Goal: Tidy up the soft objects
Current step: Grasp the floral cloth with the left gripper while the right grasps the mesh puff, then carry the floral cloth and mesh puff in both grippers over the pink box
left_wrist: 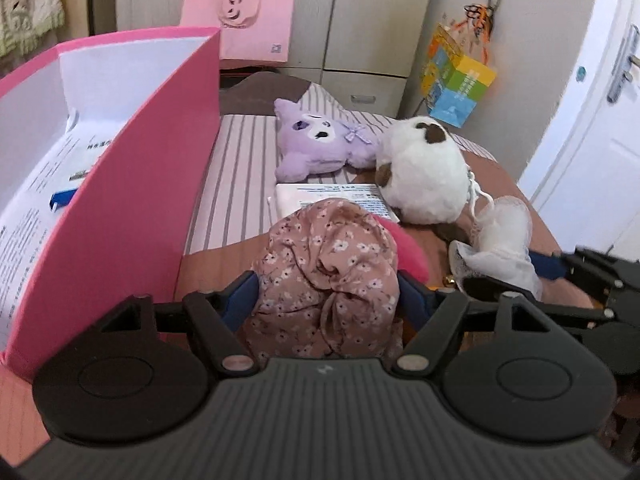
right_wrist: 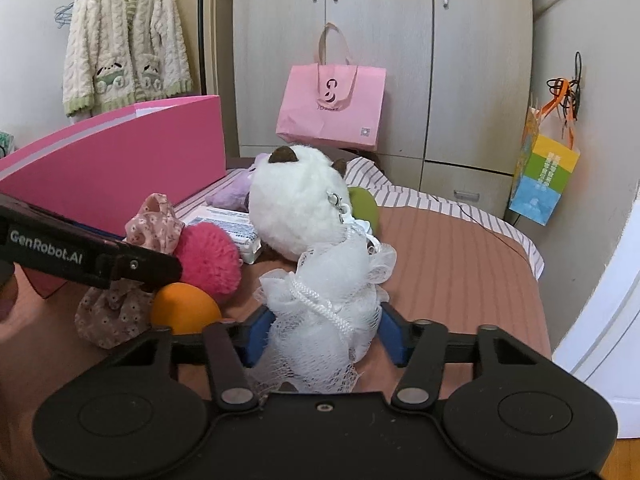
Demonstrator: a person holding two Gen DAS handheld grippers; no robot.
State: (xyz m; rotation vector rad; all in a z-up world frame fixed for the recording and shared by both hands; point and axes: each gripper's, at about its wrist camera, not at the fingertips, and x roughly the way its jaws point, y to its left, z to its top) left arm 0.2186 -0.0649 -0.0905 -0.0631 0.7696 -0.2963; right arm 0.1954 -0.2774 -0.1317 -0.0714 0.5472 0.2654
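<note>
Right of the pink box [left_wrist: 120, 184], the floral pouch [left_wrist: 328, 276] is clamped in the left gripper [left_wrist: 326, 300], while the mesh puff [right_wrist: 324, 312] is pinched by the right gripper [right_wrist: 324, 336].

A crumpled dusty-pink cloth pouch [left_wrist: 328, 276] is showing a small white flower print, beside a fluffy hot-pink pompom [right_wrist: 208, 258] and a smooth orange ball [right_wrist: 185, 309]. A round white plush [right_wrist: 296, 204] is wearing brown patches, a flat plush toy [left_wrist: 320, 140] is showing lilac, and the bedspread [right_wrist: 452, 256] is running in brown stripes.
</note>
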